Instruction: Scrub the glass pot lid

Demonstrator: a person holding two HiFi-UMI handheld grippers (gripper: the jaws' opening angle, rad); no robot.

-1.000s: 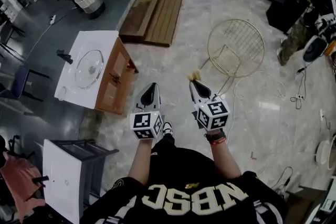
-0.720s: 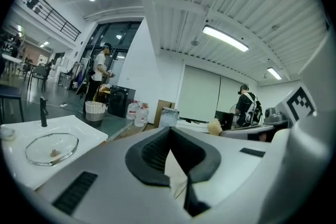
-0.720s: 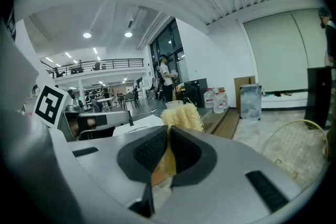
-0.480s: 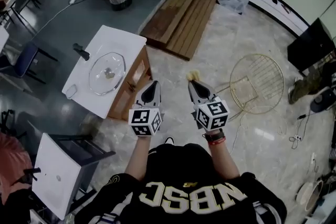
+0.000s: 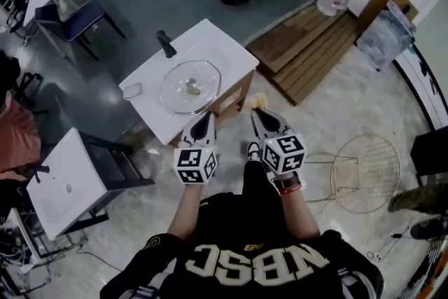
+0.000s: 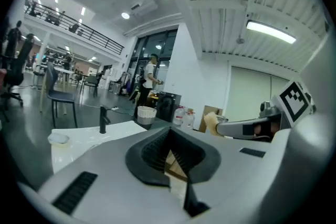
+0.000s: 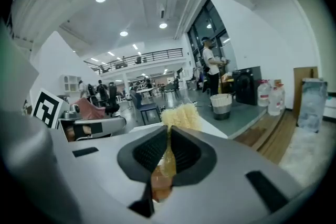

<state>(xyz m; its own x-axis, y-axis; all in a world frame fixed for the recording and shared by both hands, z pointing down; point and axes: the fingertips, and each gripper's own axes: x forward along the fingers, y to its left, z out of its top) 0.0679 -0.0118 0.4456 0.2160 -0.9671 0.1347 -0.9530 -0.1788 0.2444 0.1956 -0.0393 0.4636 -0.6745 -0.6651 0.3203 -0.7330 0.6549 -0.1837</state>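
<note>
- The glass pot lid (image 5: 190, 86) is lying on the white table (image 5: 222, 45), ahead of both grippers.
- The right hand-held gripper (image 5: 257, 113) is pinching a yellow scrubber (image 5: 259, 101); the left hand-held gripper (image 5: 204, 117) is seemingly pressed together, empty.
- Scrubbing it unsteadied risks sliding the lid off.

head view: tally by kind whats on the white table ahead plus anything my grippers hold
glass lid: 1
black tap: 1
small white dish: 1
brush, in the right gripper: 1
total: 4
</note>
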